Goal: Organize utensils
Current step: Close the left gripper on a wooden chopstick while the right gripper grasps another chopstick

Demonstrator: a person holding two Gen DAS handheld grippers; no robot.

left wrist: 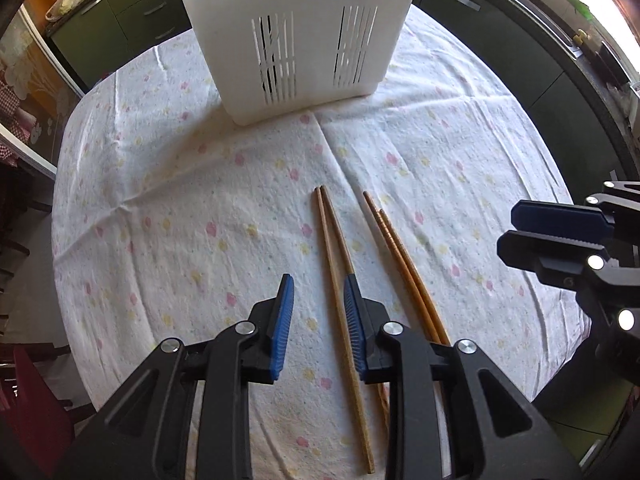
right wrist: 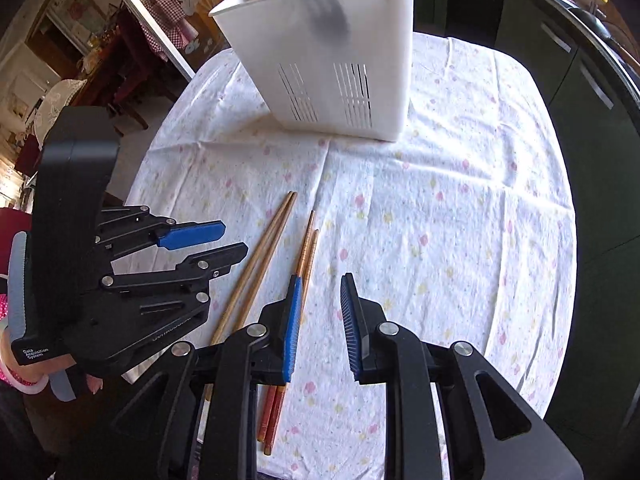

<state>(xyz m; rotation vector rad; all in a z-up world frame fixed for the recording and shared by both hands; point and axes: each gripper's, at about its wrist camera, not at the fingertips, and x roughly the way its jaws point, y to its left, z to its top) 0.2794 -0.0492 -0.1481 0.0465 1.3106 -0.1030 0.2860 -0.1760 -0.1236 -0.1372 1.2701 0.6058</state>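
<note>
On the floral tablecloth lie two pairs of chopsticks side by side. My left gripper hovers open over the light wooden pair; one stick runs between its blue pads without contact, and the other slips behind the right finger. The darker orange pair lies just to the right. My right gripper is open above bare cloth, its left finger over the darker pair. The light pair lies to the left of that. A white slotted utensil caddy stands at the table's far side.
The caddy holds black forks, white utensils and wooden sticks. Each gripper shows in the other's view: the right, the left. Dark green cabinets run behind the table. A red chair stands at the lower left.
</note>
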